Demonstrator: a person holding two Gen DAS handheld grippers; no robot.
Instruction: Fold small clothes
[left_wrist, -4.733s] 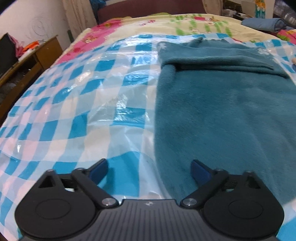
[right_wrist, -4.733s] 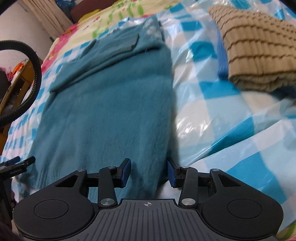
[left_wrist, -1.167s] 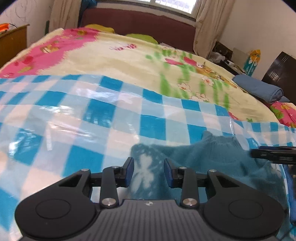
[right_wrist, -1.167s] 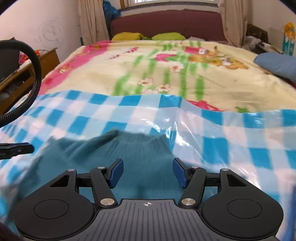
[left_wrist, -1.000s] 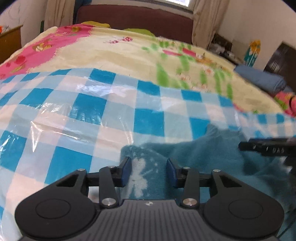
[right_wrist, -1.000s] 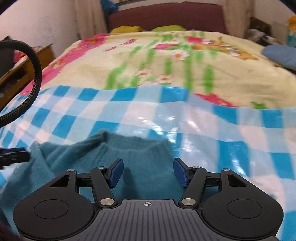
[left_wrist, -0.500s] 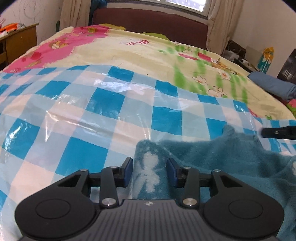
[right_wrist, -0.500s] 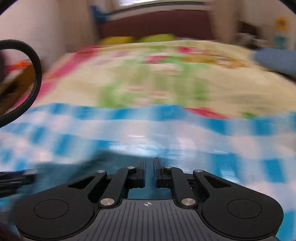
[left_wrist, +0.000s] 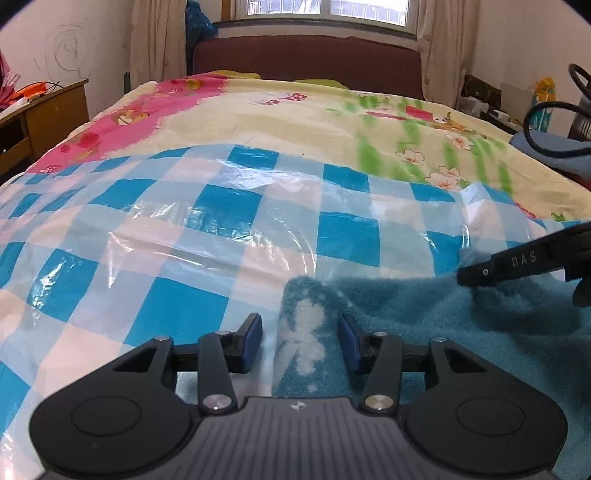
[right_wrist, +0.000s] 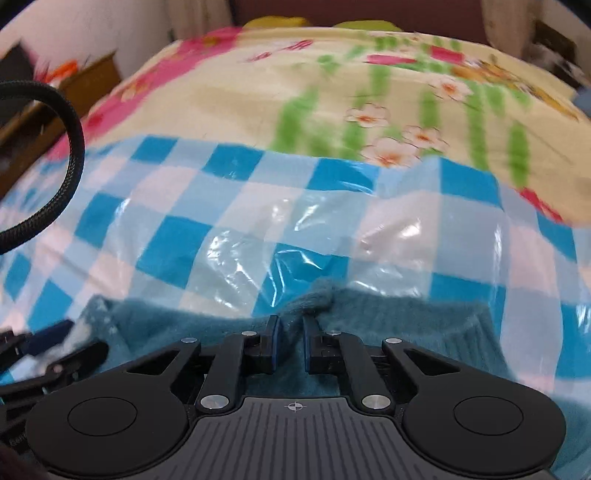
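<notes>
A teal fuzzy sweater (left_wrist: 424, 325) lies on a blue-and-white checked plastic sheet (left_wrist: 221, 236). Its corner with a white pattern sits between the fingers of my left gripper (left_wrist: 301, 341). Those jaws are opening, and a gap shows beside the left pad. In the right wrist view, my right gripper (right_wrist: 291, 347) is closing on a puckered fold at the far edge of the sweater (right_wrist: 406, 325), its pads nearly together on the cloth. The right gripper's black finger (left_wrist: 517, 262) reaches in from the right in the left wrist view. The left gripper (right_wrist: 48, 347) shows at the lower left of the right wrist view.
Beyond the checked plastic sheet (right_wrist: 184, 229) stretches a floral bedspread (left_wrist: 295, 122), up to a dark red headboard (left_wrist: 306, 59). A wooden desk (left_wrist: 48, 110) stands at the left. A folded blue cloth (left_wrist: 546, 144) lies at the far right. A black cable (right_wrist: 70, 140) loops at the left.
The right jaws went from wide apart to nearly together on the sweater's far edge, and that gripper shifted sideways. The left jaws spread slightly around the patterned corner.
</notes>
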